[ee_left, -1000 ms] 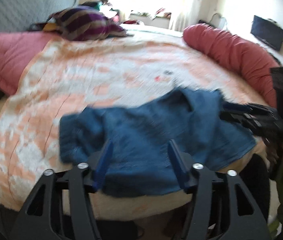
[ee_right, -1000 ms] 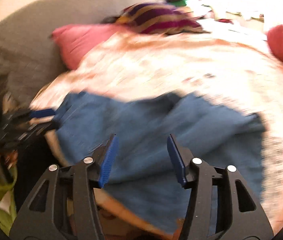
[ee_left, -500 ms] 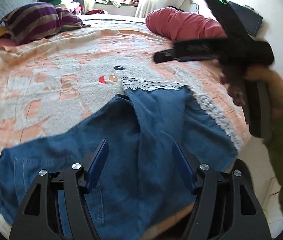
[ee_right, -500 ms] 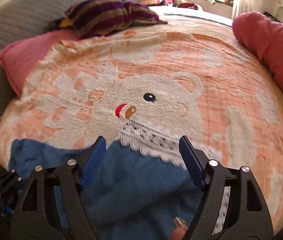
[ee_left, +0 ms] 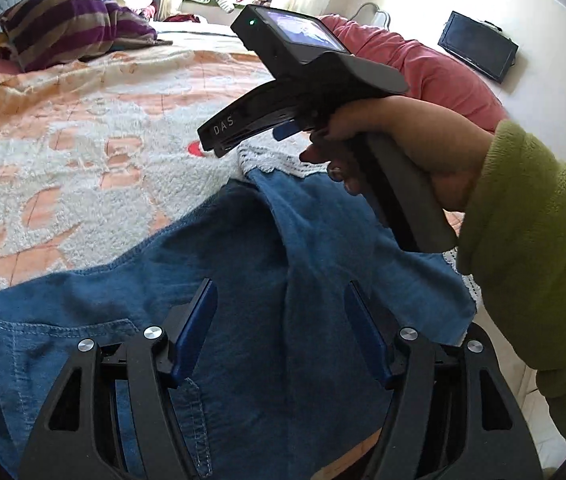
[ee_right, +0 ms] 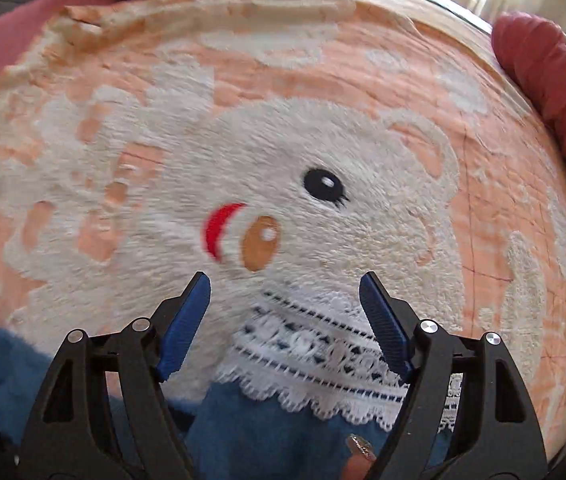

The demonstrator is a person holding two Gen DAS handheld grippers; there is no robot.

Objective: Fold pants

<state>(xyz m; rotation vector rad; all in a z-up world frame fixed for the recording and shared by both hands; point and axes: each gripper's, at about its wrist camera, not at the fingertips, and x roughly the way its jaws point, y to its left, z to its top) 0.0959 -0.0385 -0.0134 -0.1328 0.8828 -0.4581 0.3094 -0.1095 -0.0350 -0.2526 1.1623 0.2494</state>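
The blue denim pants (ee_left: 243,280) lie spread along the near edge of the bed, on the peach blanket (ee_left: 83,128) with its white bear; the left gripper (ee_left: 281,332) hangs over their middle with its jaws apart and nothing pressed between the pads, the cloth lying below them; the right gripper (ee_right: 285,320) hangs further in from the bed's edge, over the white lace hem (ee_right: 323,360) of one leg, jaws wide and a touch wider still as they open, the lace under the gap but not pinched; compared with a second ago, when the pants were a blurred heap, they now lie flatter, and the right gripper has come away from the waist side to the hem; the left wrist view alone shows the person's right hand (ee_left: 411,148), in a green sleeve (ee_left: 531,264), around the right gripper's handle, and the pocket stitching; only the right wrist view shows the bear's face (ee_right: 283,216) and the lace pattern.
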